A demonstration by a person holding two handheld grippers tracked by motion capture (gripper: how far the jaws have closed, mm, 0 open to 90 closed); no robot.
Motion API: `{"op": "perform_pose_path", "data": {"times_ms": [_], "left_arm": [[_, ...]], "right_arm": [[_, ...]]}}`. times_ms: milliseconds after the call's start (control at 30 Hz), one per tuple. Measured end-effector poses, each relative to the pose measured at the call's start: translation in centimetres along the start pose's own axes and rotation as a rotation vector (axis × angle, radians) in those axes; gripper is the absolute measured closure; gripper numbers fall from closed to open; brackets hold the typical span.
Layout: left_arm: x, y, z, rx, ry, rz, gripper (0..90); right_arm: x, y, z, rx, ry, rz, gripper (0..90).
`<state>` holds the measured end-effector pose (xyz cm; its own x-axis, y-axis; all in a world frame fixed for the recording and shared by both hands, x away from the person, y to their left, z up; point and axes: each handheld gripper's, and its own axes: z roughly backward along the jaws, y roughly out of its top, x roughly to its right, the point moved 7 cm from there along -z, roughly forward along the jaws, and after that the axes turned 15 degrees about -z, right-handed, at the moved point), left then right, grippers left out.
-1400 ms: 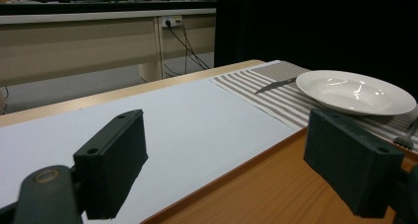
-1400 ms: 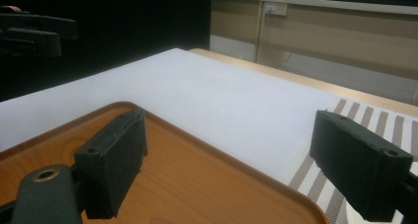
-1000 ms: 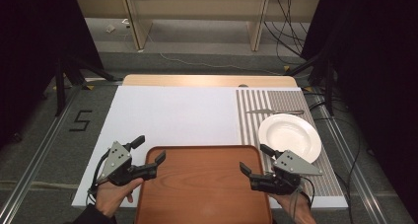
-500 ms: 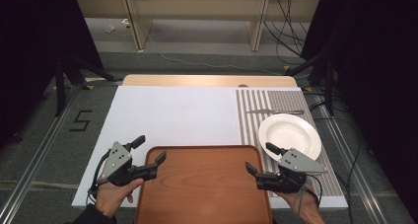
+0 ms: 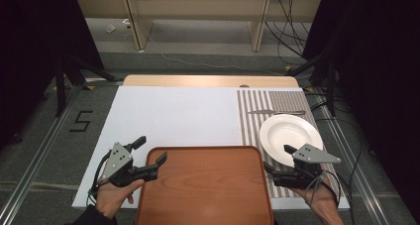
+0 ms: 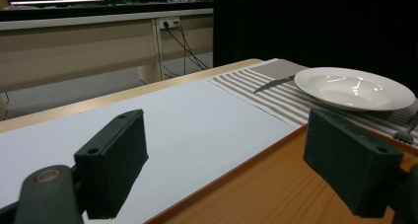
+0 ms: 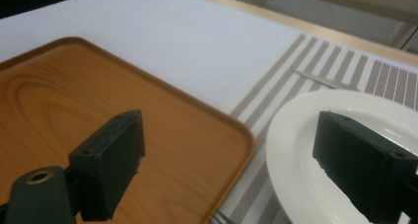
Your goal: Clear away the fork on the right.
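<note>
A brown wooden tray (image 5: 205, 185) lies at the near edge of the table. My left gripper (image 5: 151, 149) is open at the tray's left far corner, one jaw over the tray's rim and one over the white sheet (image 5: 173, 118). In the left gripper view the gripper (image 6: 231, 169) straddles the tray's edge (image 6: 276, 184) with nothing between the jaws. My right gripper (image 5: 277, 158) is open between the tray's right edge and a white plate (image 5: 291, 133). In the right gripper view the gripper (image 7: 236, 165) has one jaw above the tray (image 7: 74, 95) and one above the plate (image 7: 296, 150).
A grey striped placemat (image 5: 252, 121) lies under the plate, with a knife (image 5: 272, 112) on it beyond the plate. A fork (image 6: 409, 130) shows partly at the tray's far side. Cables, dark stands and a bench are on the floor beyond the table.
My right gripper has shifted right, off the tray's right edge and closer to the plate. The left gripper has stayed where it was.
</note>
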<state>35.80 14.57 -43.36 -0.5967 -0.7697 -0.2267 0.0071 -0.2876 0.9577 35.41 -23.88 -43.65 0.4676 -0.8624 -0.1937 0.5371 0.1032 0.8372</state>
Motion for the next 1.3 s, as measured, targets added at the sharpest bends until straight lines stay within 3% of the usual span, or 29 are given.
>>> {"op": "perform_pose_path", "data": {"times_ms": [300, 433, 667, 900, 1300], "left_arm": [[0.0, 0.0, -0.1, -0.001, -0.001, -0.002, 16.2], [0.0, -0.1, -0.1, -0.005, -0.001, -0.002, 16.2], [-0.1, -0.2, -0.2, -0.009, -0.001, -0.005, 16.2], [-0.1, -0.2, -0.2, -0.011, -0.001, -0.005, 16.2], [0.0, -0.3, -0.3, -0.016, -0.002, -0.006, 16.1]], "right_arm": [[1.8, -0.8, 0.1, -0.067, -0.032, -0.009, 10.3], [2.5, -1.7, -0.1, -0.143, -0.060, 0.024, 11.6], [3.4, -2.5, -0.2, -0.225, -0.093, 0.046, 13.5], [4.3, -3.4, 0.0, -0.303, -0.099, 0.032, 14.3], [6.0, -5.1, 0.6, -0.430, -0.125, 0.061, 16.2]]}}
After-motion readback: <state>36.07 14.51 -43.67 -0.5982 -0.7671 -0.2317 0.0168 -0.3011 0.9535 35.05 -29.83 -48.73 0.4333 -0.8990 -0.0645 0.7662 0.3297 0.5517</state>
